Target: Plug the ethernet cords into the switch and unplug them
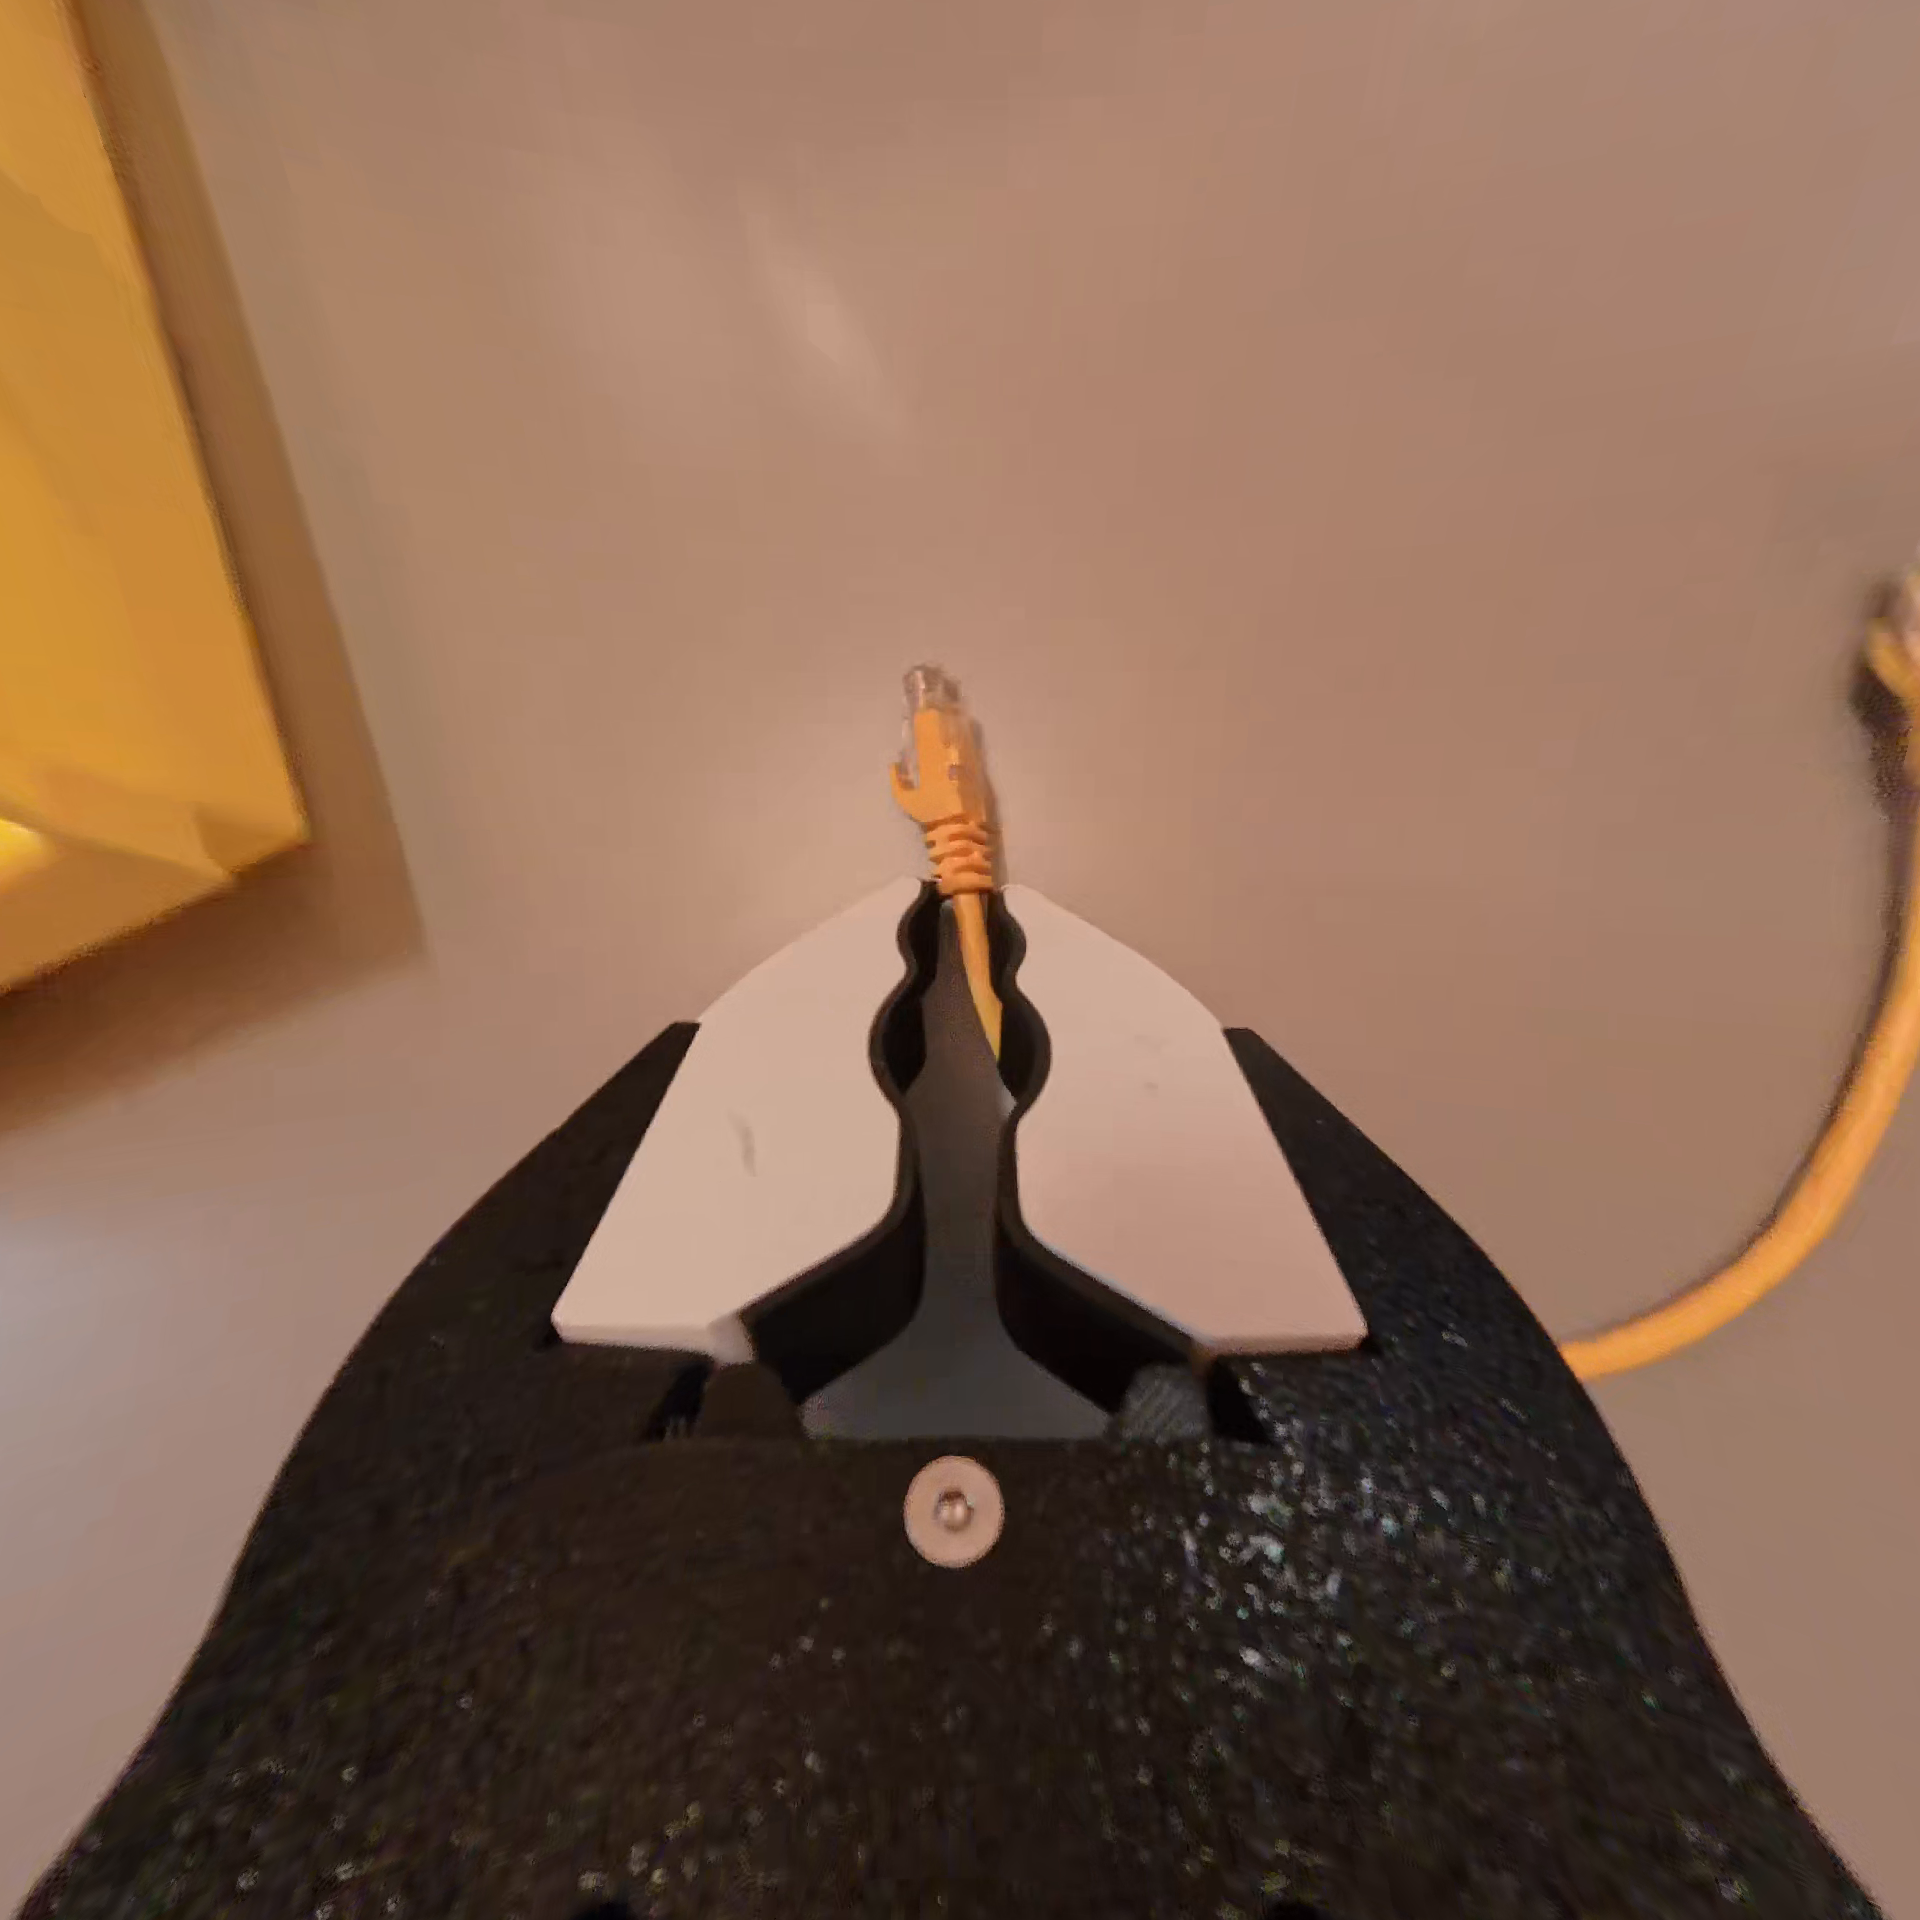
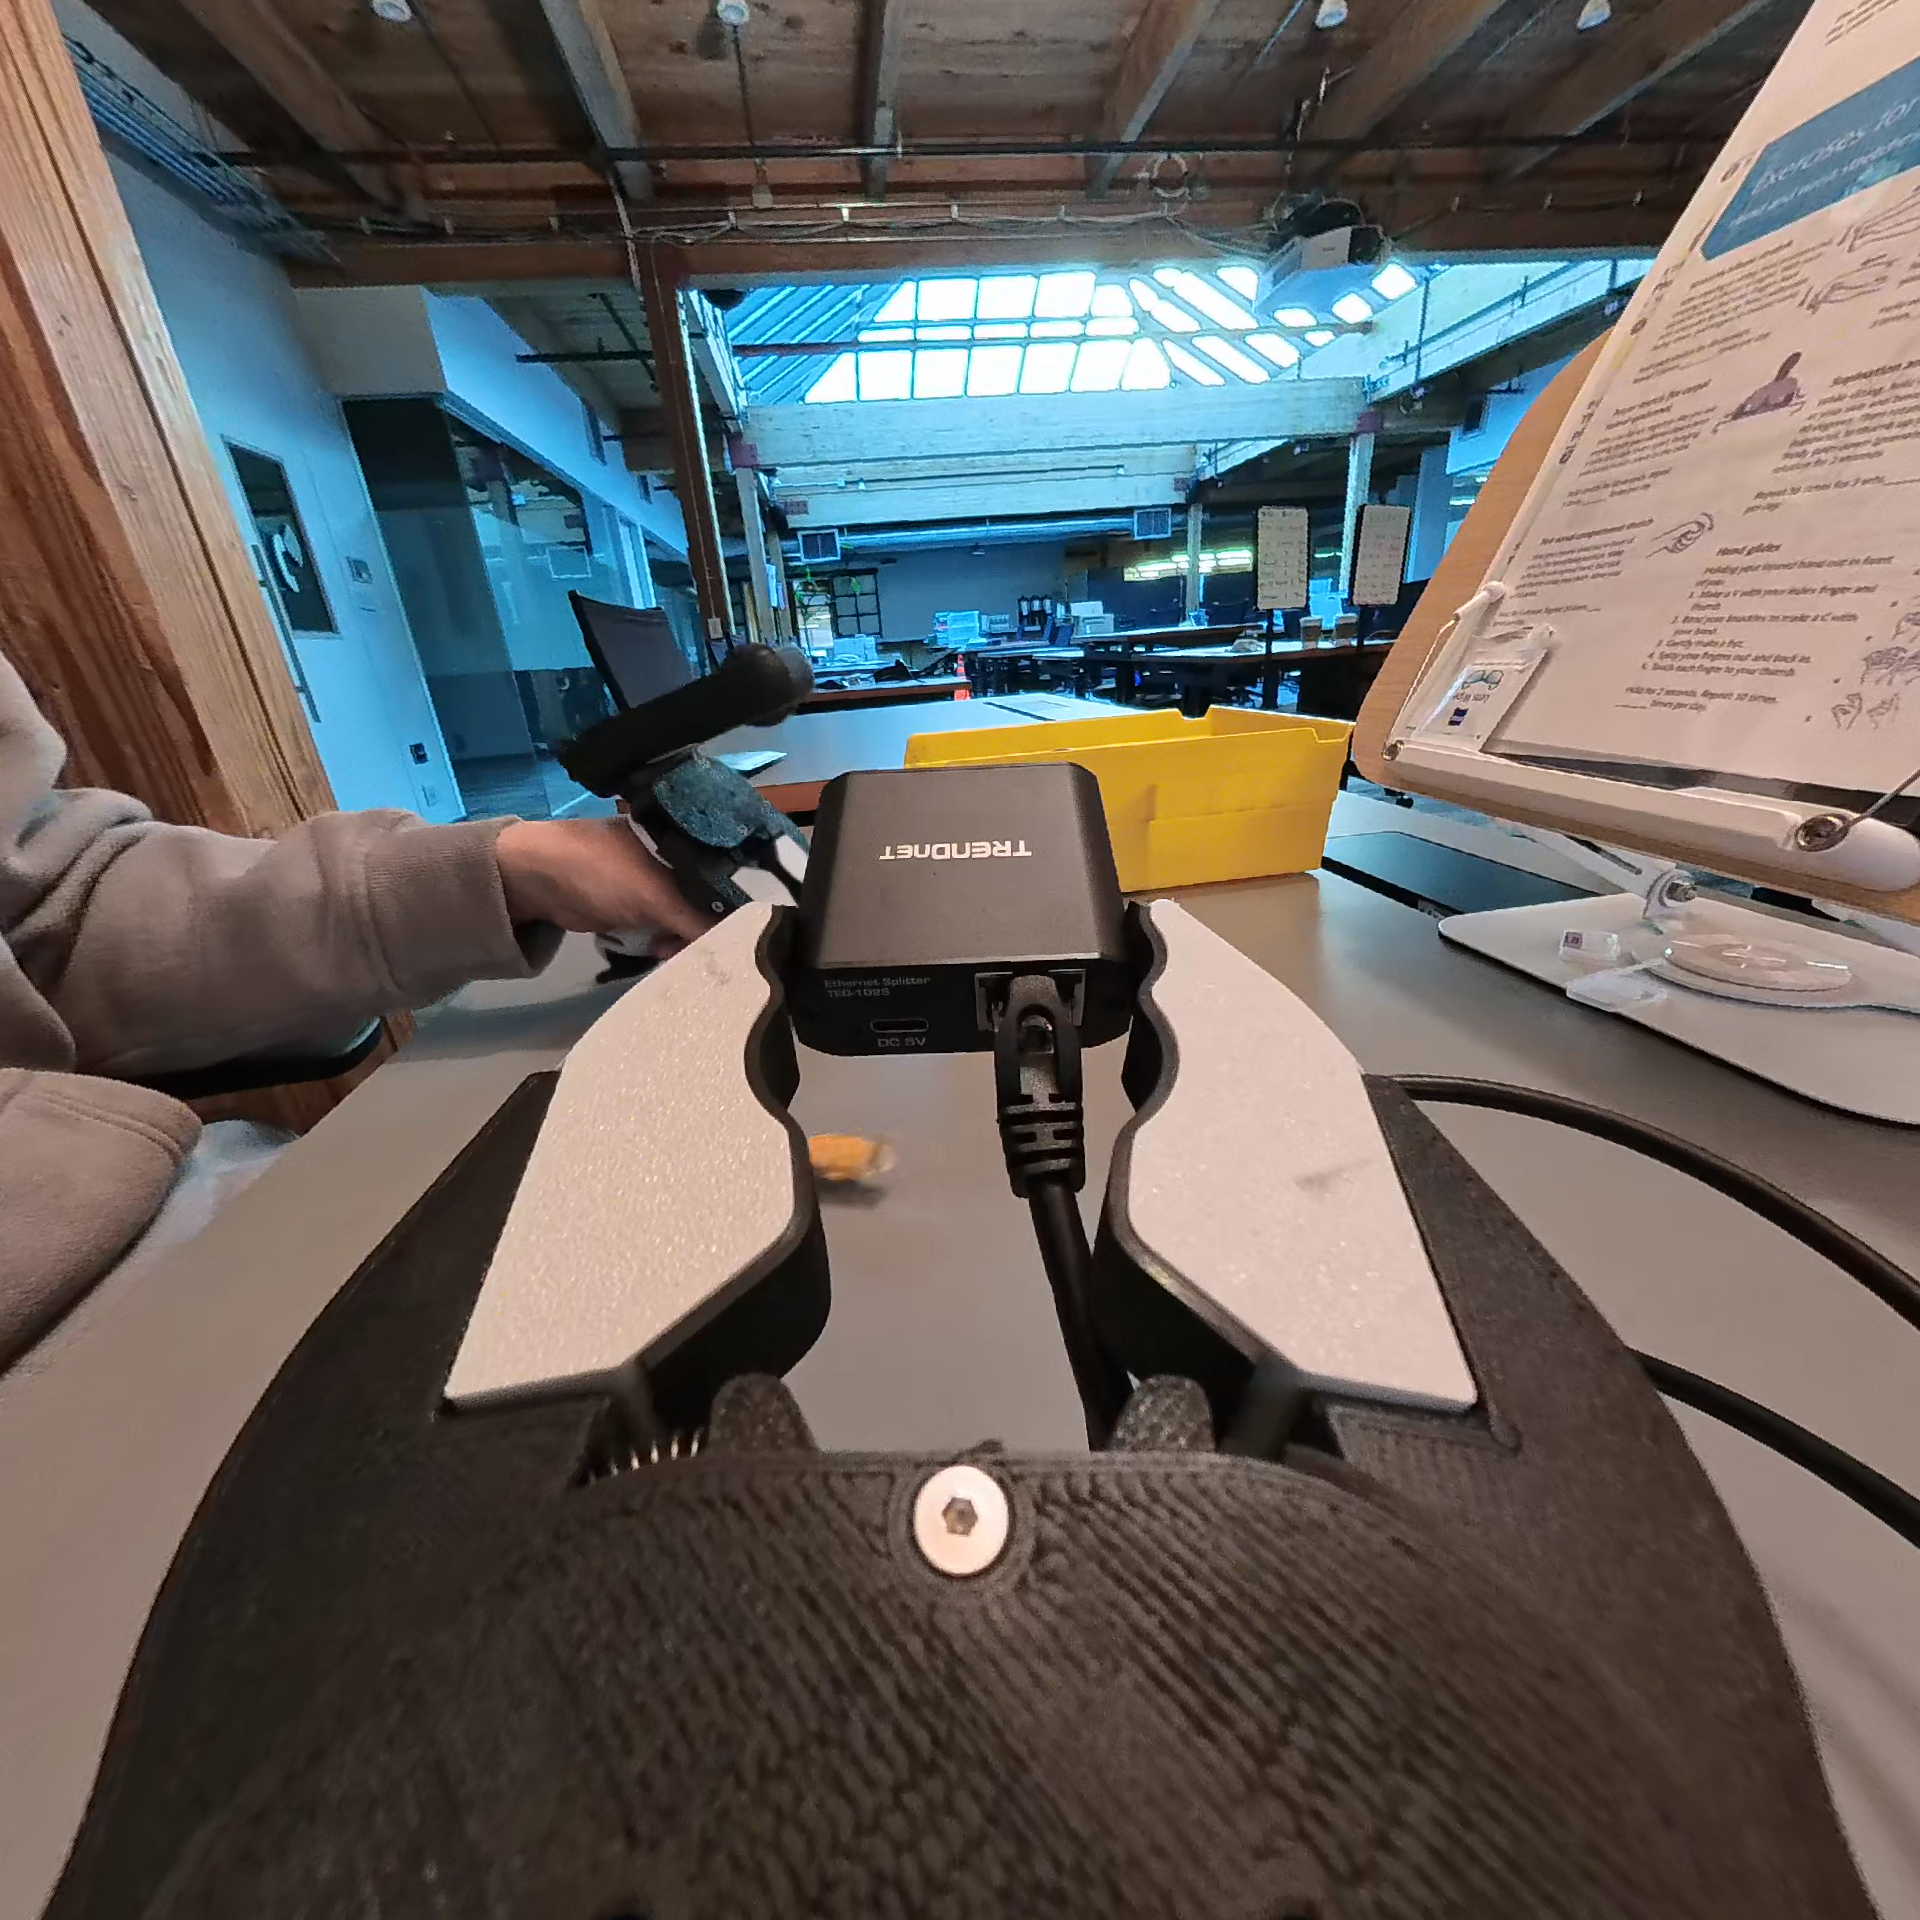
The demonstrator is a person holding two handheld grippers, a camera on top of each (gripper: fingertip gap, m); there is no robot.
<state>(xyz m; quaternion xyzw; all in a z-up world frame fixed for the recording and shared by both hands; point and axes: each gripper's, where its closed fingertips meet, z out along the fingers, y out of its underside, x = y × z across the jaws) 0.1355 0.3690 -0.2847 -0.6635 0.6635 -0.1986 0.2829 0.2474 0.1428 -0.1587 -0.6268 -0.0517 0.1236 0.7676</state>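
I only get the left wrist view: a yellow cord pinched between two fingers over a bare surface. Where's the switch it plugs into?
Observer: The right wrist view shows it. The right gripper clamps the black switch by its sides on the table.
Operator: Is anything plugged in?
Observer: Yes, a black cable sits in the port facing that camera.
Operator: And where's my gripper?
Observer: The left gripper is just left of the switch, held in a person's hand.
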